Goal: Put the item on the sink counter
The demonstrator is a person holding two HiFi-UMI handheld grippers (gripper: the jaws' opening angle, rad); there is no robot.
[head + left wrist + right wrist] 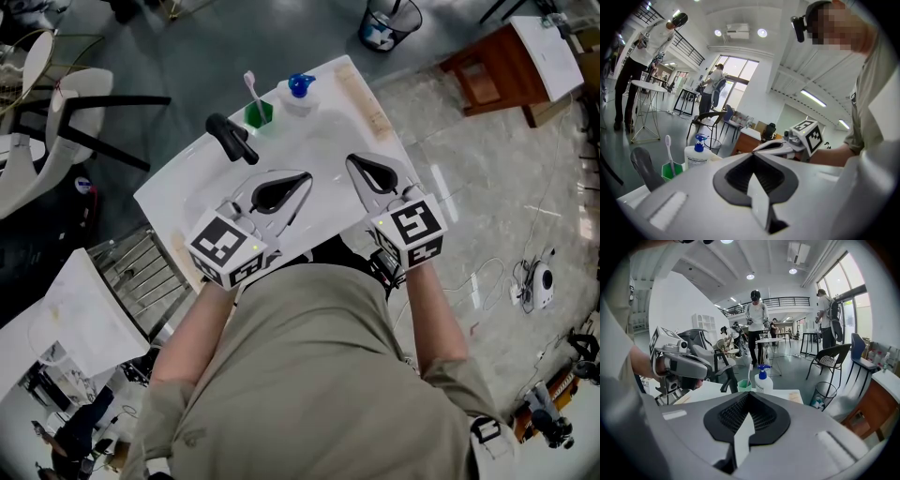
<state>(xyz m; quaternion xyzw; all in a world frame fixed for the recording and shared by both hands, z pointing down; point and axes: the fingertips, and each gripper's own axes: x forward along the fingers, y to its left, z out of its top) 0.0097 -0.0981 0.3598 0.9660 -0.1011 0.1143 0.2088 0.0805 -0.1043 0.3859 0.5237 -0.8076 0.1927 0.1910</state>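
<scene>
Jaws of left gripper (306, 177) & right gripper (352, 159) were pressed together w/ nothing between, over near edge of sink counter (178, 199); prob. item, pump bottle (298, 94) at far edge beside green cup (260, 113), looked stiff, slick, light-ish, so grab mid-body.

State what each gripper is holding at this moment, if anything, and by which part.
Nothing is held. The left gripper and the right gripper each have their jaws shut together with nothing between them.
</scene>
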